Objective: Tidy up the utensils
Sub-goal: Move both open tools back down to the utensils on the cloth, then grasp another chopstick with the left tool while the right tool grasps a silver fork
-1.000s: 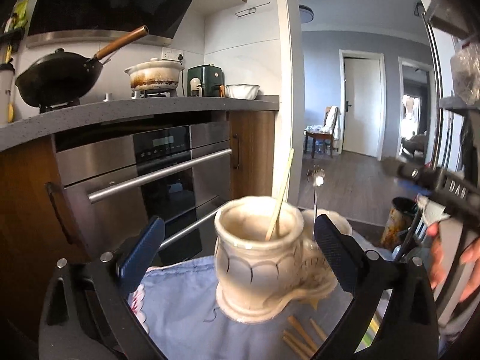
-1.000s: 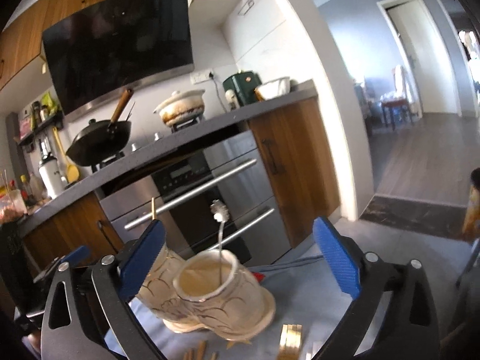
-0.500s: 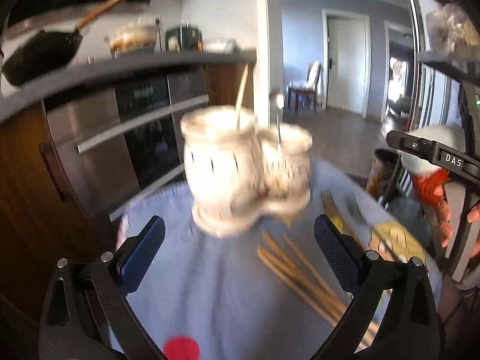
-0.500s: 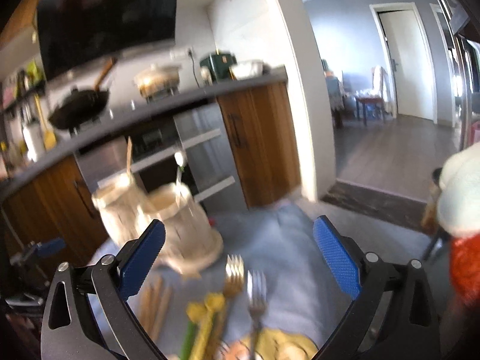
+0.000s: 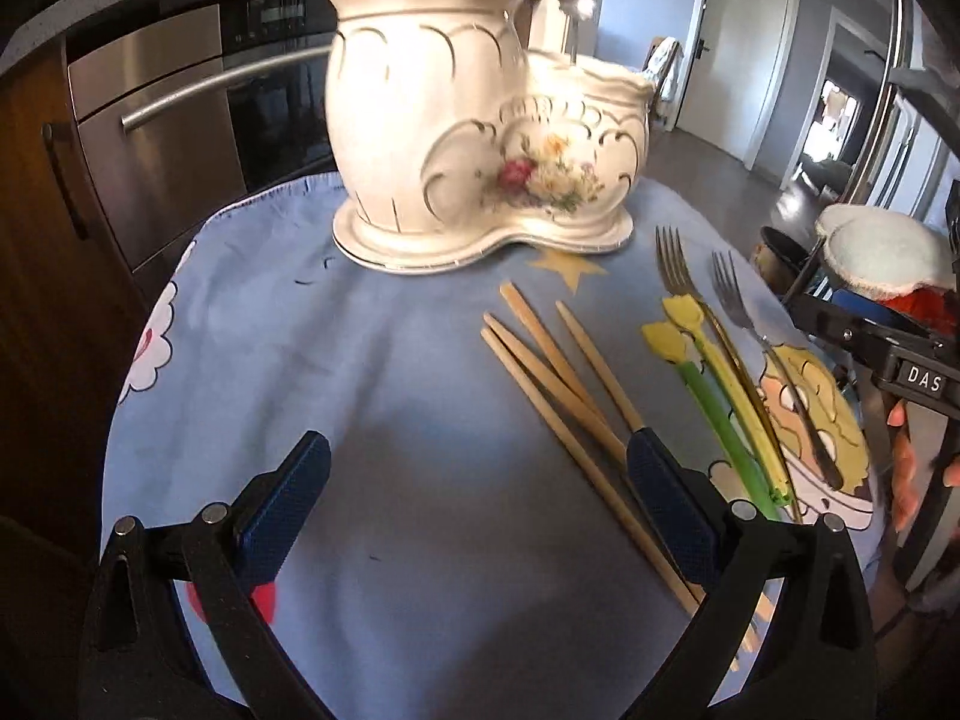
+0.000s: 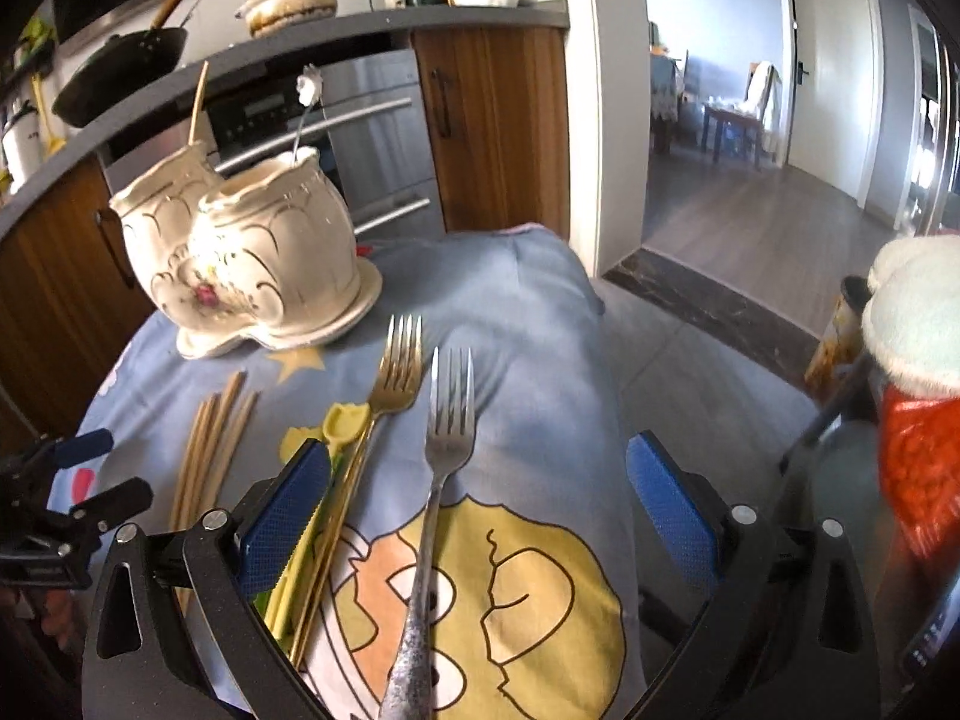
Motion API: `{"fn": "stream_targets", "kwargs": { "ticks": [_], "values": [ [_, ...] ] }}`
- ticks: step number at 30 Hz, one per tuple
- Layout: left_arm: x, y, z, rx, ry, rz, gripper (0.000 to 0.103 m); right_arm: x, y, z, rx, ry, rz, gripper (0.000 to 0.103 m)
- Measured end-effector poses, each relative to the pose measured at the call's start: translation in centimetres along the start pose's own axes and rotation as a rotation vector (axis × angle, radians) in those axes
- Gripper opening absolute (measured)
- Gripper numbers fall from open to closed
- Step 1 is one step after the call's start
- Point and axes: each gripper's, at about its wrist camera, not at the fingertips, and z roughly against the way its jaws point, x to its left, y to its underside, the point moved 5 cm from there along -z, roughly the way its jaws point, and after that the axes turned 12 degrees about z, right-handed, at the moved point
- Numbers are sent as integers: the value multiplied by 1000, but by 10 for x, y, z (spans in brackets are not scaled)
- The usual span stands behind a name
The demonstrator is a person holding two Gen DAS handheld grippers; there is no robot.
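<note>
A cream double-pot utensil holder (image 5: 468, 138) (image 6: 246, 264) stands at the far side of a small table with a blue cartoon cloth (image 5: 372, 396). One pot holds a chopstick (image 6: 197, 102), the other a spoon (image 6: 306, 102). Several wooden chopsticks (image 5: 558, 372) (image 6: 210, 444), yellow-green spoons (image 5: 714, 384), a gold fork (image 6: 393, 384) and a silver fork (image 6: 444, 450) lie on the cloth. My left gripper (image 5: 474, 498) is open and empty above the cloth, its right finger over the chopsticks. My right gripper (image 6: 477, 498) is open above the silver fork.
An oven (image 6: 360, 138) and wooden cabinets (image 6: 498, 120) stand behind the table, with a wok (image 6: 120, 66) and pot on the counter. The table edge drops to the floor on the right (image 6: 690, 360). A rack with bagged items (image 6: 918, 360) is at right.
Both grippers have pulled back from the holder and tilted down, so the utensils on the cloth have come into view. Both stayed open.
</note>
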Motion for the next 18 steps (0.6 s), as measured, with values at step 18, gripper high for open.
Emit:
{"fn": "stream_targets", "kwargs": {
  "ticks": [18],
  "values": [
    [-24, 10, -15, 38, -70, -58, 66, 16, 11, -17, 98, 1, 115, 79]
  ]
}}
